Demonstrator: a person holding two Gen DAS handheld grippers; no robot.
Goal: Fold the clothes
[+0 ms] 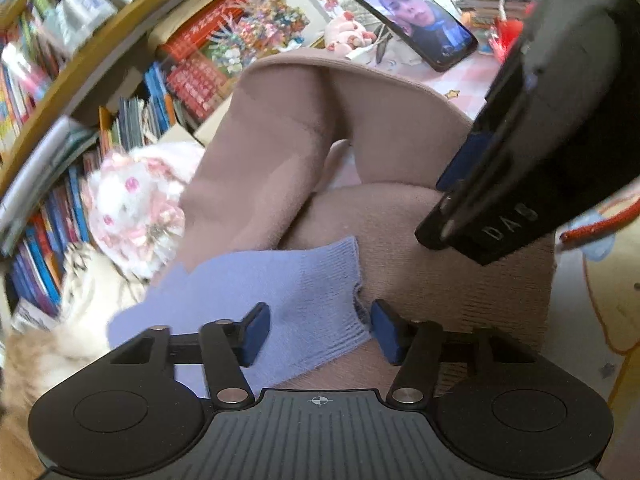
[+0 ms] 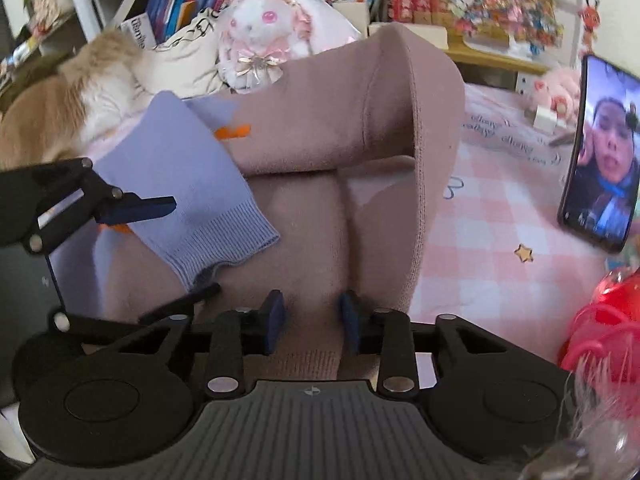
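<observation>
I have the left tongs (image 1: 318, 332) spread wide, their blue pads either side of the ribbed cuff of the lilac knit piece (image 1: 256, 300), which lies draped over the lower left of the mauve garment (image 1: 304, 140). From my left wrist view the pads look apart from the cloth rather than pinching it, though the fisheye blur makes that hard to swear to. My right tongs (image 2: 310, 326) stand at a narrower gap, straddling a raised fold of the mauve garment near its ribbed hem; I cannot tell whether the pads truly bite the fabric. The mauve garment sits partly folded, one side turned up and over, on a pink checked cloth (image 2: 492, 220). A phone (image 2: 600, 160) with a face on its screen lies on that cloth to the right. Behind the clothes are a white and pink plush rabbit (image 2: 264, 28), a tan and white furry animal (image 2: 72, 96) and shelves of books (image 1: 52, 184).
</observation>
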